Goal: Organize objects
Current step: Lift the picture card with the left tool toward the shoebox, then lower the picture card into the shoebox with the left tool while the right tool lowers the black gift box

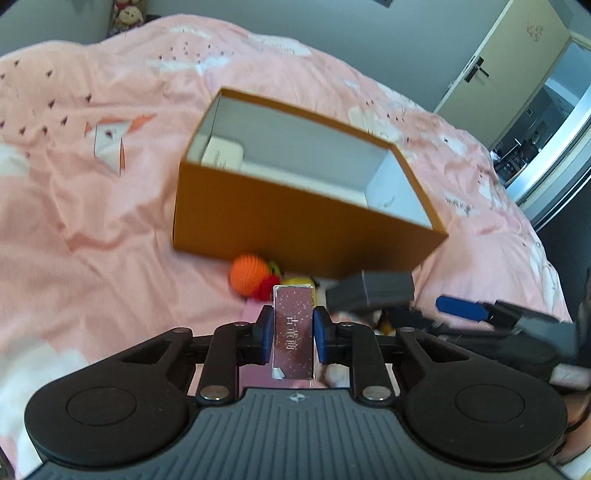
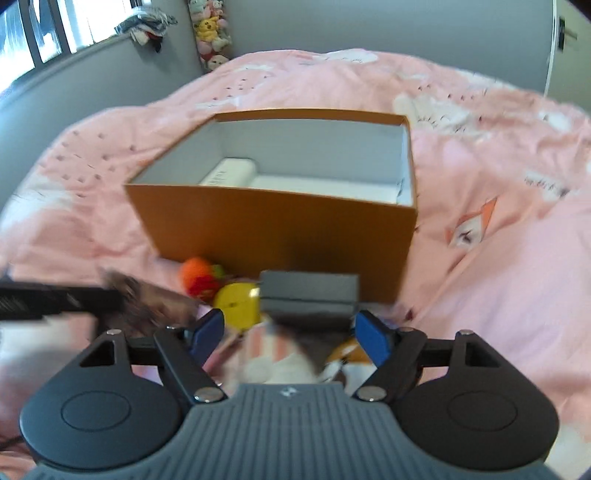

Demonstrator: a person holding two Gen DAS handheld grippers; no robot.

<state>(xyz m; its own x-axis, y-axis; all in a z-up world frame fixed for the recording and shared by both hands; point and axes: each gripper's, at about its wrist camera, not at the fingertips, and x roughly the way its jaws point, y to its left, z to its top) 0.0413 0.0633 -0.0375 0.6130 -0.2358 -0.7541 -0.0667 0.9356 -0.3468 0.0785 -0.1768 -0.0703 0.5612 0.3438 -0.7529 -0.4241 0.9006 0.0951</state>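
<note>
My left gripper point(image 1: 293, 321) is shut on a small maroon box point(image 1: 293, 332) with pale lettering, held upright above the pink bedspread. The same box shows as a brown blur point(image 2: 147, 299) in the right wrist view. An open orange cardboard box point(image 1: 306, 221) point(image 2: 280, 229) stands just beyond, with white packets point(image 2: 229, 173) inside. My right gripper point(image 2: 290, 317) stands open with wide jaws. A grey box point(image 2: 308, 295) point(image 1: 369, 291) lies between and just ahead of its blue pads point(image 2: 373, 339), which do not press on it.
Against the orange box's near wall lie an orange knitted ball point(image 1: 245, 277) point(image 2: 195, 273), a red piece point(image 2: 201, 288) and a yellow round thing point(image 2: 236, 299). The pink bedspread point(image 1: 92, 203) spreads all round. Plush toys point(image 2: 210, 33) hang in the far corner; a door point(image 1: 506, 70) stands at right.
</note>
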